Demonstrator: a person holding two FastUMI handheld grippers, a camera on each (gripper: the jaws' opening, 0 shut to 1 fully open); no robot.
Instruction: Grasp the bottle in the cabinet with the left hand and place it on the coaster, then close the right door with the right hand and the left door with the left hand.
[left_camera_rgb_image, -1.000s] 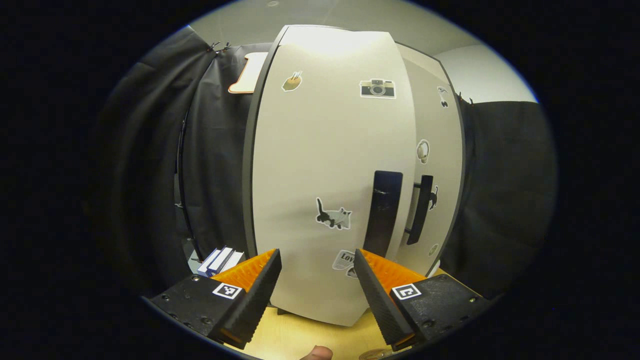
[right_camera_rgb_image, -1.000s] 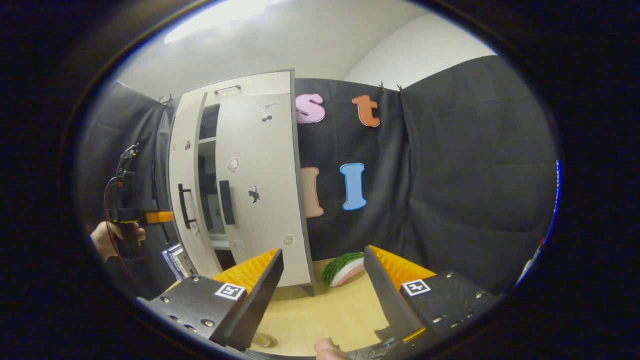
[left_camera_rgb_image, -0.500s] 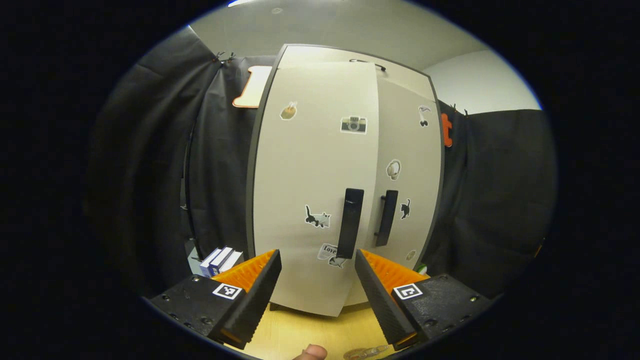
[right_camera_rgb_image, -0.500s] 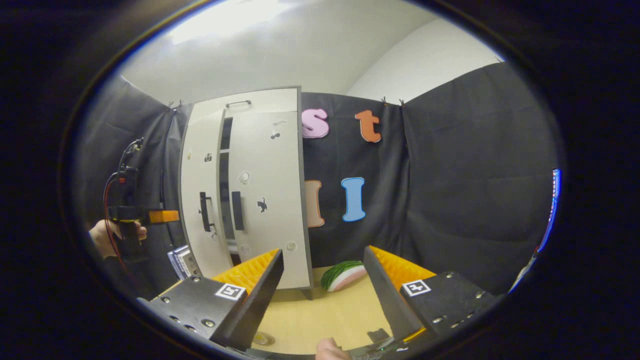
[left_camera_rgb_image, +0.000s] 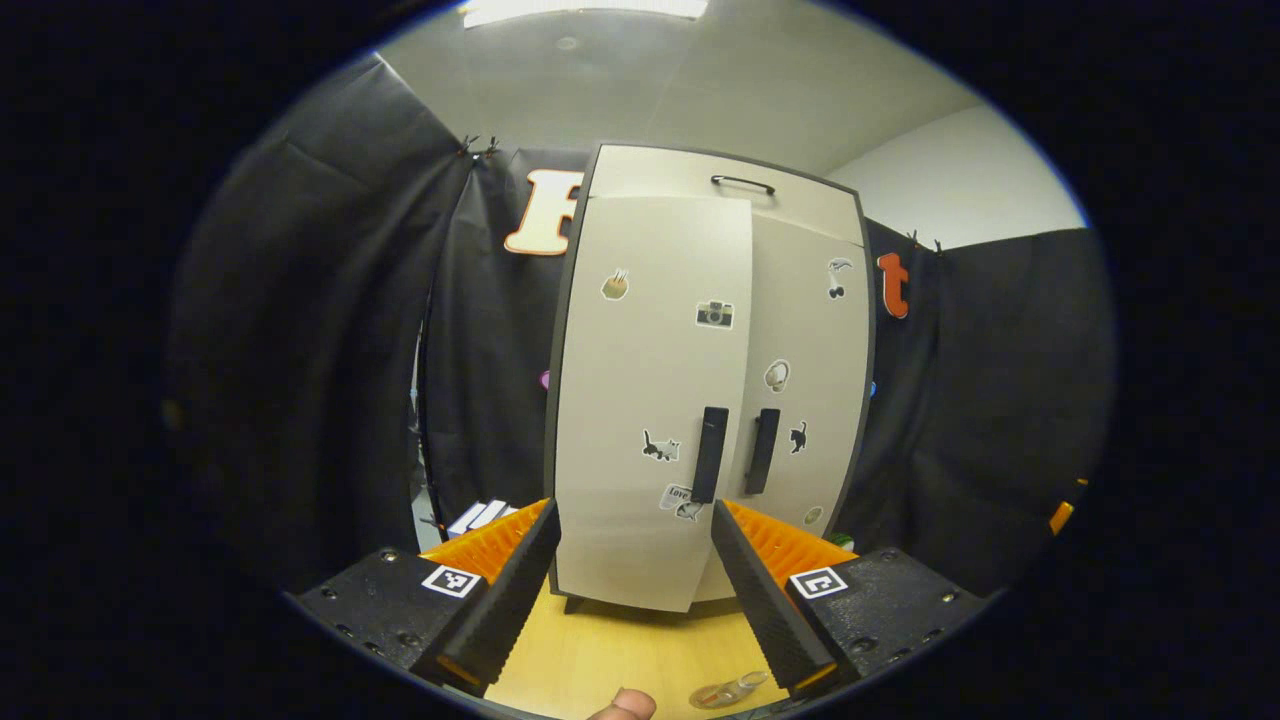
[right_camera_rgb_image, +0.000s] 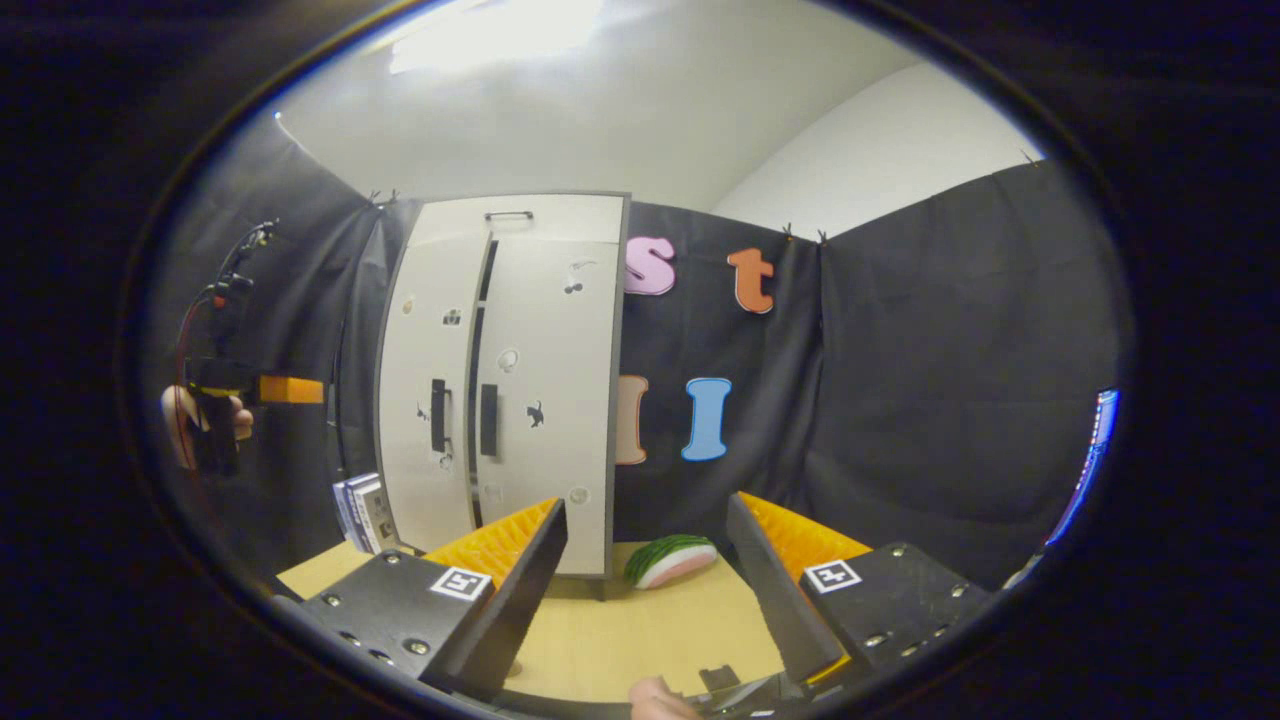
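The pale cabinet (left_camera_rgb_image: 700, 400) stands on the wooden table (left_camera_rgb_image: 620, 650), straight ahead of my left gripper (left_camera_rgb_image: 630, 590). That gripper is open, holds nothing, and sits well back from the doors. The left door (left_camera_rgb_image: 650, 420) and right door (left_camera_rgb_image: 810, 380) lie flush, their black handles (left_camera_rgb_image: 710, 455) side by side. A clear bottle-like thing (left_camera_rgb_image: 725, 690) shows at the bottom edge beside the right finger. My right gripper (right_camera_rgb_image: 650, 590) is open with nothing in it, off to the cabinet's (right_camera_rgb_image: 500, 390) right. There a thin dark seam runs between the doors. The left gripper (right_camera_rgb_image: 270, 390) hangs far left in a hand.
A stack of books (right_camera_rgb_image: 365, 510) stands left of the cabinet. A toy watermelon slice (right_camera_rgb_image: 670, 560) lies on the table (right_camera_rgb_image: 640, 640) to the cabinet's right. Black cloth walls close in on all sides. A thumb tip (left_camera_rgb_image: 620, 705) shows at the bottom edge.
The left door has swung from ajar to shut against the right door. Both grippers have drawn back from the cabinet, which now looks smaller.
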